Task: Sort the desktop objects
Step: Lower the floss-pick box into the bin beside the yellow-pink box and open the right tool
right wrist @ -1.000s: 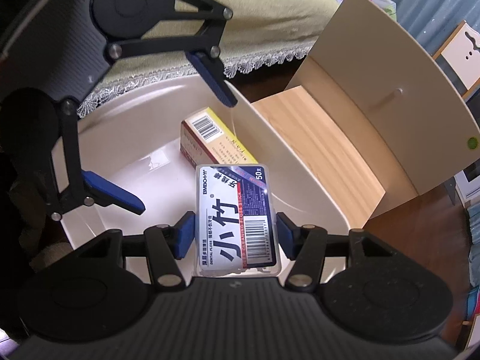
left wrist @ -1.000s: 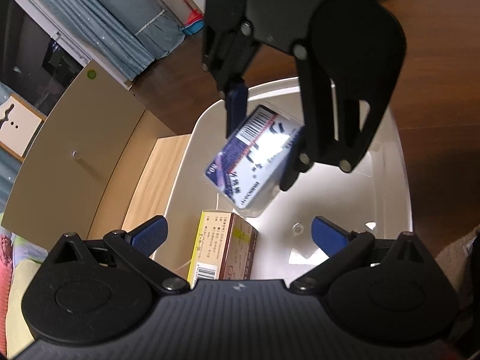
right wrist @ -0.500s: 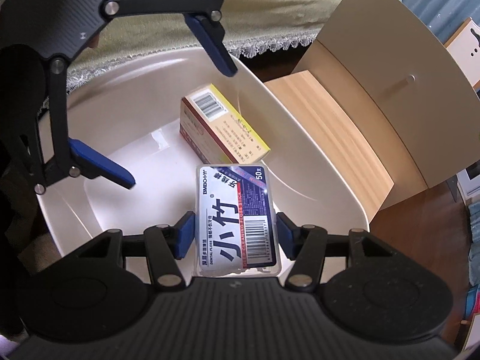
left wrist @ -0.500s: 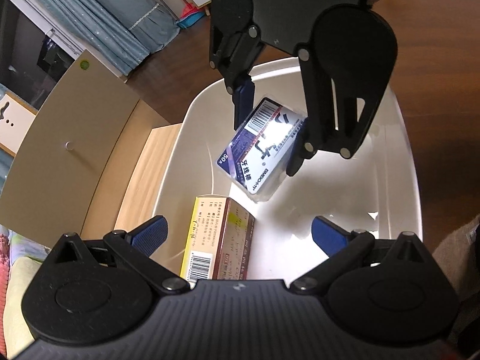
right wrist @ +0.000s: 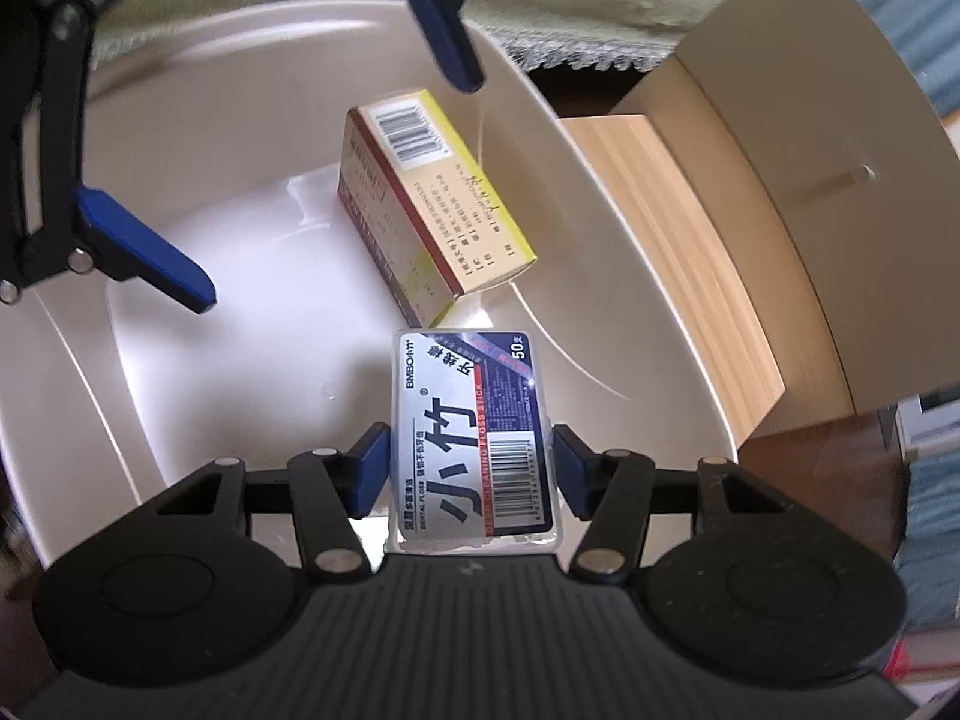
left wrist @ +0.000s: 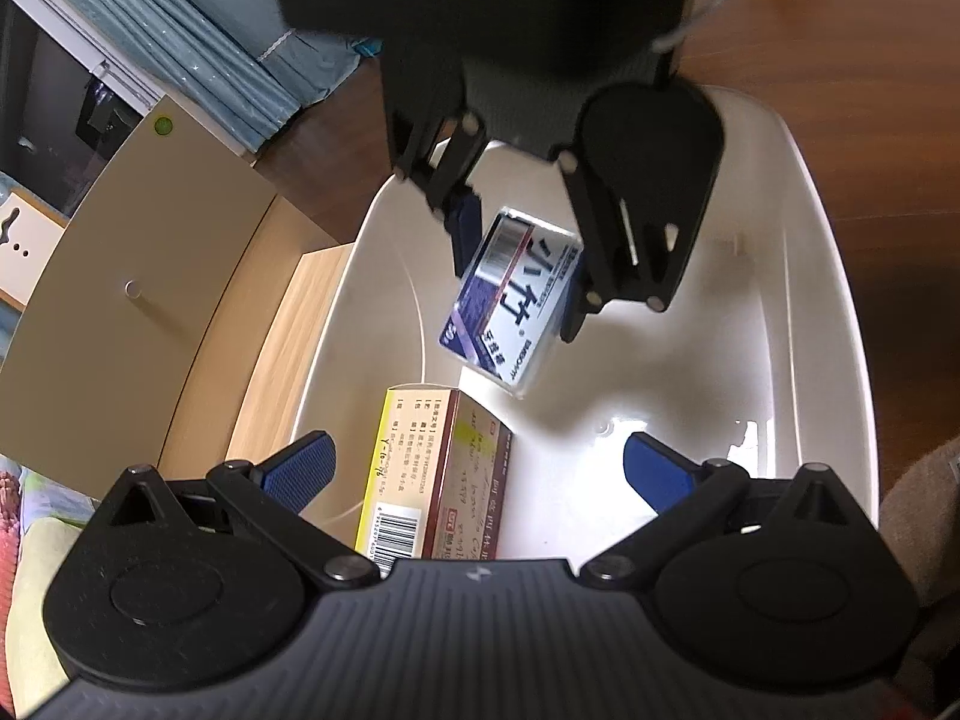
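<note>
1. The right gripper (right wrist: 471,468) clamps the dental floss box (right wrist: 474,438) by its two long sides, label up, and holds it over the inside of the white tub (right wrist: 600,324); the side grip leaves the underside free, which I judge suits setting it down flat on the floor of the tub.
2. The left gripper (left wrist: 477,468) hangs above the tub with its blue pads spread wide and nothing between them; it keeps clear of the right one.
3. The yellow carton (left wrist: 444,468) already lies on its side in the tub, near the wall.
4. The floss box is flat, clear plastic, with a silver, blue and red label, large black characters and a barcode; it hangs tilted, apart from the carton.
</note>
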`<state>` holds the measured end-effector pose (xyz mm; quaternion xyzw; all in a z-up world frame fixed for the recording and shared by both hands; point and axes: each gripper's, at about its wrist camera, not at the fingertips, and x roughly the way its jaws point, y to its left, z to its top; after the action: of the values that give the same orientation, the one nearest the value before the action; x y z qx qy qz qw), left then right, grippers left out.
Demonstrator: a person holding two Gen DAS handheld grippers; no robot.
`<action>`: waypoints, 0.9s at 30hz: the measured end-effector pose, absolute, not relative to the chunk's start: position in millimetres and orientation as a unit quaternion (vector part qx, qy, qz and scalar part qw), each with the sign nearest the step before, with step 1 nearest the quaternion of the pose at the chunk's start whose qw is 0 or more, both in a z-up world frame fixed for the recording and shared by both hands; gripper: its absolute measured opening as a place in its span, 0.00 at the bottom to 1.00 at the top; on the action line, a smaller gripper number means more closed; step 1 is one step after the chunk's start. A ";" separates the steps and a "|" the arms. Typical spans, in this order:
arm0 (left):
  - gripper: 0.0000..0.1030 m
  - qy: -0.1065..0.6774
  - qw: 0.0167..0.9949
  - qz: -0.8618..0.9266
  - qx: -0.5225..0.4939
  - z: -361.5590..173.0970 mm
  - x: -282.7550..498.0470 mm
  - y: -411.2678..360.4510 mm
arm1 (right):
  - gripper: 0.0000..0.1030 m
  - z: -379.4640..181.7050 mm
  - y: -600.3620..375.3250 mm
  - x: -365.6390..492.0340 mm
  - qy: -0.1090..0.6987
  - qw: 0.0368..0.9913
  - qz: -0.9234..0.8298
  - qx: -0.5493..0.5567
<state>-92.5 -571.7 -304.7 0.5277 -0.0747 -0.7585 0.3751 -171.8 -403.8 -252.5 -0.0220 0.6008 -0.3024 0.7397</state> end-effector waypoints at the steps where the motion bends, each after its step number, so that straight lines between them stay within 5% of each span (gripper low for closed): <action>1: 1.00 -0.075 0.375 -0.758 0.528 -304.9 -92.6 -571.6 | 0.52 -256.2 -406.0 -169.8 0.607 0.737 -0.295 -0.028; 27: 1.00 -0.071 0.375 -0.757 0.531 -308.6 -99.4 -582.0 | 0.52 -304.1 -425.7 -151.6 0.656 0.704 -0.246 -0.117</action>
<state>-99.3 -582.0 -308.6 0.5312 -0.0712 -0.7566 0.3746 -151.6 -425.7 -304.1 -0.1174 0.6562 -0.2459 0.7036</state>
